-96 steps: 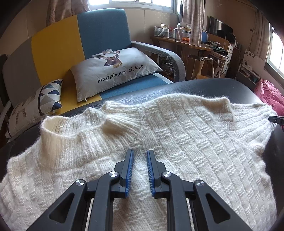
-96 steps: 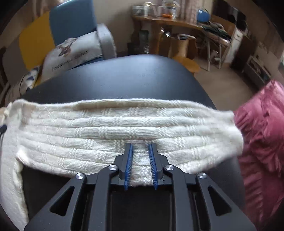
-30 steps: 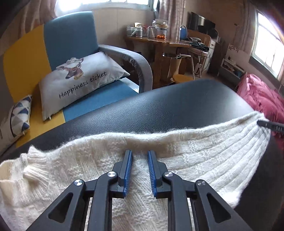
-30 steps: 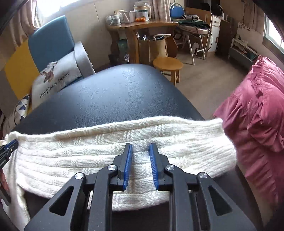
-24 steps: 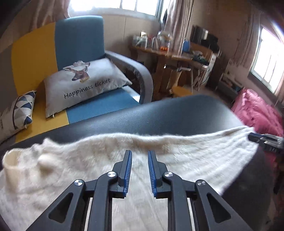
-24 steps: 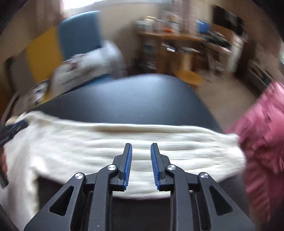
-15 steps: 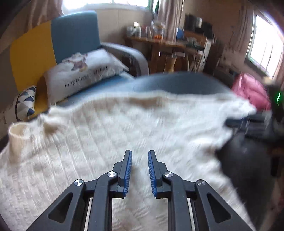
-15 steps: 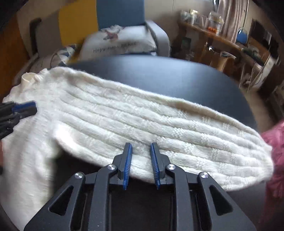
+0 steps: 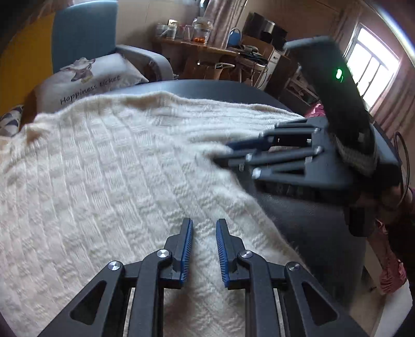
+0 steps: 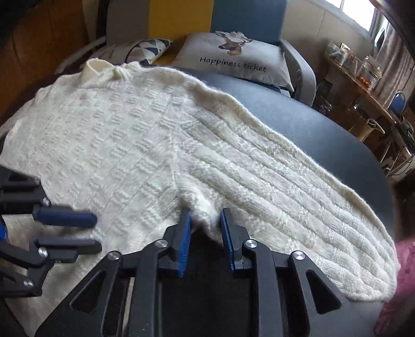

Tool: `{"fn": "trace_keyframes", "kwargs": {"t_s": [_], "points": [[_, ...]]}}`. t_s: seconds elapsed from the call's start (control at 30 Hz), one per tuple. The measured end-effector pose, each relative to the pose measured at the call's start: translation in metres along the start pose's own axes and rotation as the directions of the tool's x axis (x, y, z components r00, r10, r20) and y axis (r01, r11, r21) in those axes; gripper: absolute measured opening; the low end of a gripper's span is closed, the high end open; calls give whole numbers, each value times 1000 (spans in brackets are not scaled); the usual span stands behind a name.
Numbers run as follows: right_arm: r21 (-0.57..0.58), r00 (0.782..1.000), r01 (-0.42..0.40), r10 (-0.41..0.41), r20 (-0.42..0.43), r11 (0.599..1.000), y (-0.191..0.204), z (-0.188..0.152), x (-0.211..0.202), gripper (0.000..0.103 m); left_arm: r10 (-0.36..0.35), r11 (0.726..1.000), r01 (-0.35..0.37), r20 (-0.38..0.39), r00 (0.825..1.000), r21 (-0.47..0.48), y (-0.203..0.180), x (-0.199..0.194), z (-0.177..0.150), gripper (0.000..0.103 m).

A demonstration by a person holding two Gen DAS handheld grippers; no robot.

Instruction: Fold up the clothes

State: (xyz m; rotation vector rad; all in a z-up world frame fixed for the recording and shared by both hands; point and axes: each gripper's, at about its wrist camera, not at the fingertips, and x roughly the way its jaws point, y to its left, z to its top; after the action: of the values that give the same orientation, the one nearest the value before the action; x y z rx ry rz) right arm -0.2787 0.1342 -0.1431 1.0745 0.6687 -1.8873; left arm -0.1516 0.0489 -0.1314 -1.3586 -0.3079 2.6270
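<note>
A cream knitted sweater (image 9: 109, 166) lies spread on the dark table (image 9: 308, 223). My left gripper (image 9: 203, 228) hovers open over the sweater's body with nothing between its fingers. In the right wrist view the sweater (image 10: 116, 145) has its collar (image 10: 96, 66) at the far left, and one sleeve (image 10: 298, 197) stretches to the right. My right gripper (image 10: 205, 217) is open at the underarm, with a bunch of knit edge between its jaws. Each gripper shows in the other's view: the right gripper (image 9: 224, 155) at the sweater's right edge, the left gripper (image 10: 94, 232) at the lower left.
Behind the table stands a blue and yellow sofa (image 10: 246, 18) with a grey "Happiness ticket" pillow (image 10: 233, 59) and a triangle-patterned cushion (image 10: 147, 49). A cluttered wooden desk (image 9: 207, 49) is at the back right. Pink bedding (image 10: 404, 261) lies off the table's right end.
The sweater went from a bunched, folded band to lying spread flat with a sleeve out. Both grippers came close together, the right one swinging left to the underarm.
</note>
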Motion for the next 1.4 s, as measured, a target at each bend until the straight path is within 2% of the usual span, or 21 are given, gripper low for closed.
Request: {"fn": "trace_keyframes", "kwargs": {"t_s": [0.1,0.17,0.27,0.4,0.5,0.53,0.57,0.6,0.67,0.77,0.87,0.97,1.03,1.1,1.2,1.33,1.4], "points": [[56,1000,-22,21,15,998,-15,0,1,25,-32,999,32,-5,999,-34,6,-2,0,18],[50,1000,-19,19,3,999,-15,0,-4,25,-39,997,38,-8,999,-67,9,-8,1,18],[43,998,-36,34,49,998,-6,-2,-33,27,-22,995,24,25,999,-100,18,-33,-8,18],[-68,988,-129,134,73,989,36,-13,-59,27,7,990,4,75,997,-140,32,-69,-23,18],[-114,968,-244,249,33,963,73,-37,-65,27,50,985,-38,71,996,-167,44,-87,-49,18],[-105,971,-237,238,-3,966,79,-43,-57,26,62,984,-52,52,997,-173,50,-85,-58,18],[-90,983,-184,180,-42,979,82,-50,-46,25,73,982,-66,32,997,-176,55,-81,-67,18],[-67,986,-165,162,-39,984,79,-54,-40,25,84,981,-81,11,996,-179,61,-77,-76,18],[30,978,-208,208,3,978,68,-56,-40,25,97,980,-90,32,995,-176,64,-83,-86,17],[66,987,-160,161,-9,985,71,-58,-53,25,118,977,-105,59,991,-185,63,-98,-93,19],[43,983,-183,182,27,982,90,-69,-83,26,117,972,-88,119,986,-219,63,-128,-104,19],[-21,977,-210,211,36,977,117,-91,-114,26,148,966,-108,161,976,-237,65,-157,-123,19],[-55,983,-183,184,15,982,133,-106,-120,26,178,959,-133,167,970,-250,67,-173,-139,19],[-47,991,-132,131,-27,990,143,-127,-118,26,227,948,-184,149,962,-259,71,-180,-156,19],[31,995,-87,88,-54,996,136,-155,-110,27,292,922,-263,65,954,-284,84,-172,-183,19],[162,990,-142,137,43,977,118,-177,-116,27,285,917,-248,78,955,-312,95,-172,-197,19],[182,989,-148,142,49,972,117,-179,-120,27,275,917,-232,91,957,-325,99,-173,-201,19]]}}
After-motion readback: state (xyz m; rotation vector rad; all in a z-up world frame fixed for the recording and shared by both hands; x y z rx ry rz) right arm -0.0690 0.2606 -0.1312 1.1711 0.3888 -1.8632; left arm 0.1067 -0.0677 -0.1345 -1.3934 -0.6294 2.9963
